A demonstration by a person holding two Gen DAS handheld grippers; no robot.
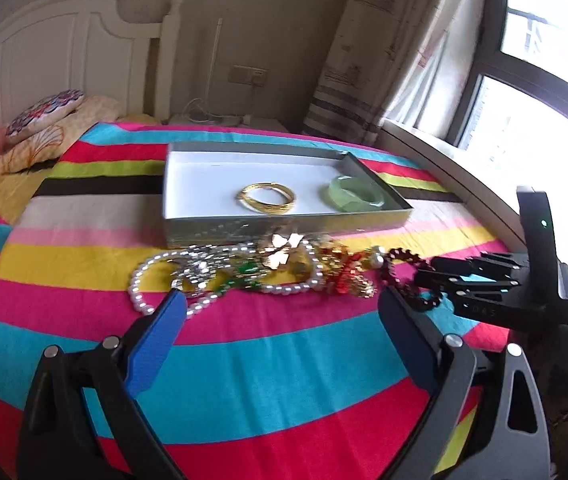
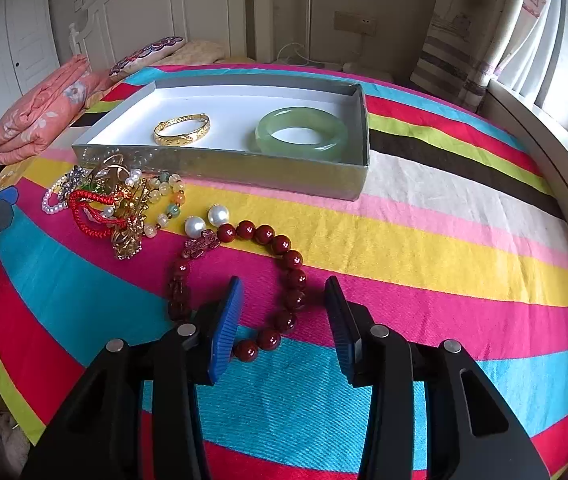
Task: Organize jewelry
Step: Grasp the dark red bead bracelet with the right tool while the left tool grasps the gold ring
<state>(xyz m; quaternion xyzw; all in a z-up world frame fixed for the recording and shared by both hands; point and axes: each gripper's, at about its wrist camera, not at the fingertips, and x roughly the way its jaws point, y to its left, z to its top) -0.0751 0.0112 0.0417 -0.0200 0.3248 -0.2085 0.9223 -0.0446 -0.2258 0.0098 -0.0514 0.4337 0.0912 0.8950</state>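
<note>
Striped bedding point(image 2: 423, 240) is being occupied by a grey tray point(image 2: 244, 168) holding a gold bangle point(image 2: 182, 128) and jade bangle point(image 2: 301, 134). A red bead bracelet point(image 2: 284, 248) is being straddled by the right gripper point(image 2: 284, 320), fingers apart, nothing held; the left gripper point(image 1: 280, 336) is being held wide open and unladen before the jewelry heap point(image 1: 252, 276) (no legible writing).

The left gripper point(image 1: 280, 308) is wide open, its blue fingers point(image 1: 156, 344) far apart and holding nothing; the right gripper point(image 2: 284, 300) is open too, fingers point(image 2: 226, 324) apart.

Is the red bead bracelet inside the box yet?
No, the red bead bracelet lies on the striped blanket, outside the box.
</note>
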